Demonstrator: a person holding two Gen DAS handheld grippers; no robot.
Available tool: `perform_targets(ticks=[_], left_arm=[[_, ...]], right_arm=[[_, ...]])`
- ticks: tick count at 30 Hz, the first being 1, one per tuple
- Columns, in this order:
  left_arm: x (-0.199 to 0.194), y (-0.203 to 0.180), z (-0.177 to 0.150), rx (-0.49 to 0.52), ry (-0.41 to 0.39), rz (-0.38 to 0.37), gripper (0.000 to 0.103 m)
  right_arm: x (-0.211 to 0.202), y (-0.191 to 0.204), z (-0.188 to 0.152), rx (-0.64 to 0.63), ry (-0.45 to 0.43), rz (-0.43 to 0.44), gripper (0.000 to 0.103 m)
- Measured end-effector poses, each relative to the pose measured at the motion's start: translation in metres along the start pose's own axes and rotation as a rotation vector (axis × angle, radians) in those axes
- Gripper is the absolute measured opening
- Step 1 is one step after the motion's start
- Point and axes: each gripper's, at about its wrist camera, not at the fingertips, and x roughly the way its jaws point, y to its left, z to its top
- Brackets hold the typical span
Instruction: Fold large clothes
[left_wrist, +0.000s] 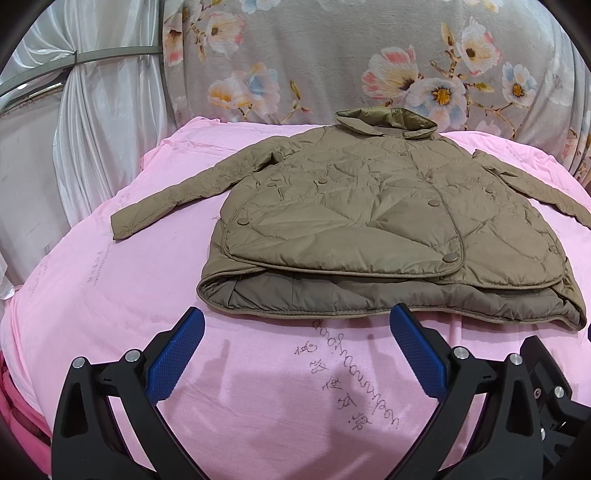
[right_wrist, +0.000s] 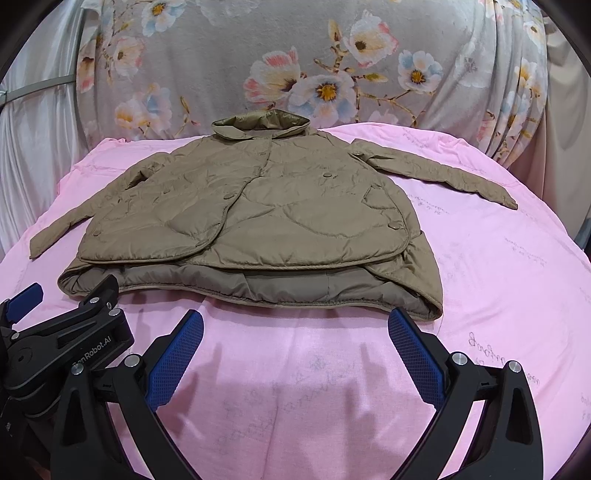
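Observation:
An olive-brown quilted jacket (left_wrist: 369, 218) lies front up and spread flat on a pink sheet (left_wrist: 258, 387), collar at the far side, both sleeves stretched outward, hem toward me. It also shows in the right wrist view (right_wrist: 266, 218). My left gripper (left_wrist: 295, 321) is open and empty, hovering just short of the hem, left of the middle. My right gripper (right_wrist: 295, 321) is open and empty, just short of the hem's right half. The left gripper's body (right_wrist: 66, 332) shows at the lower left of the right wrist view.
The pink sheet (right_wrist: 498, 277) covers a raised surface and bears handwritten marks. A grey floral cloth (left_wrist: 332, 66) hangs behind it. White curtains (left_wrist: 85, 147) hang at the left. The right gripper's body (left_wrist: 554, 387) sits at the lower right of the left wrist view.

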Motion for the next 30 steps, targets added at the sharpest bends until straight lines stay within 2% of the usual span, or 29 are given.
perform_targets(ticks=[14, 20, 25, 28, 30], left_arm=[[0.002, -0.001, -0.003, 0.004, 0.005, -0.001, 0.098], [0.006, 0.004, -0.001, -0.010, 0.042, -0.010, 0.098], [0.014, 0.018, 0.022, -0.046, 0.092, -0.079, 0.098], [0.013, 0.028, 0.042, -0.053, 0.059, -0.073, 0.098], [0.015, 0.037, 0.059, -0.051, 0.028, -0.072, 0.098]], right_arm=[[0.002, -0.002, -0.002, 0.001, 0.017, 0.005, 0.098], [0.010, -0.020, 0.004, 0.068, 0.079, 0.052, 0.098], [0.010, -0.070, 0.042, 0.126, 0.029, -0.003, 0.098], [0.025, -0.119, 0.072, 0.201, 0.017, -0.034, 0.098], [0.045, -0.161, 0.091, 0.290, 0.028, -0.022, 0.098]])
